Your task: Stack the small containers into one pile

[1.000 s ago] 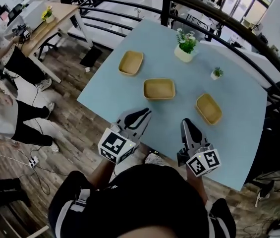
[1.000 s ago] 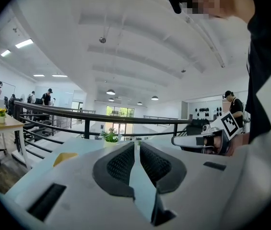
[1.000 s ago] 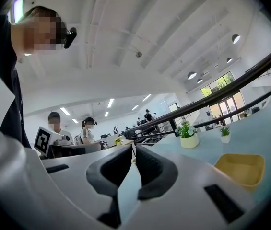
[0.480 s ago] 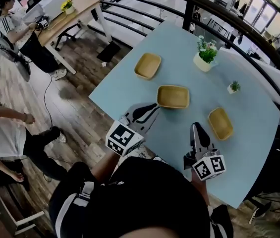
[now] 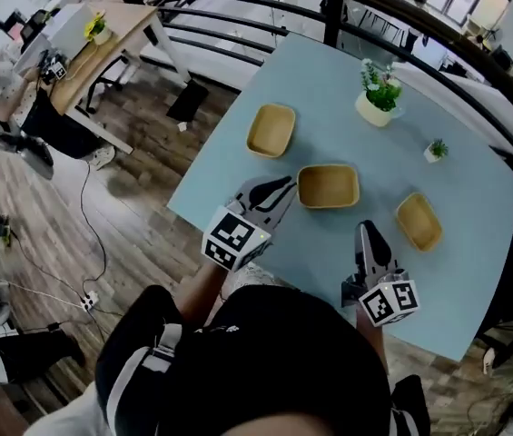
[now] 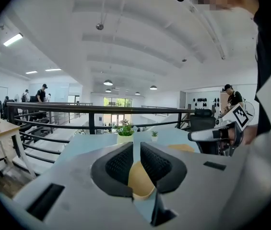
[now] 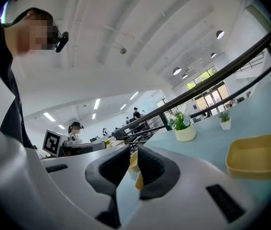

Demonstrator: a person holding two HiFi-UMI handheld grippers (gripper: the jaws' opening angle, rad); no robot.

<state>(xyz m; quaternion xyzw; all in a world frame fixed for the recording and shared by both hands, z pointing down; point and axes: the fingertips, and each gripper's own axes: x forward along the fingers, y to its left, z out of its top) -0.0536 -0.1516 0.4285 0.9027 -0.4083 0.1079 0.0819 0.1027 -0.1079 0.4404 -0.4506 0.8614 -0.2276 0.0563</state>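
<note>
Containers (image 5: 328, 186) are showing matt, pale wood. Table top (image 5: 320, 98) is looking smooth and matt; floor (image 5: 129, 198) is showing wood planks.

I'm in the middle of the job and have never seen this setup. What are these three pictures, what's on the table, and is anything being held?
There is no robot arm here. A person holds a pair of tongs in each hand. The top-down picture comes from a camera on the person's head. It shows the left tongs and the right tongs. The other two pictures come from cameras riding on the tongs, each looking along its own jaws.

On the light blue table lie three shallow tan containers, apart and not yet stacked: one at the left, one in the middle and one at the right. Two potted plants stand at the far side, a larger one and a smaller one.

Both tongs are shut and hold nothing. The tan shape between the jaws is a container farther off.
</note>
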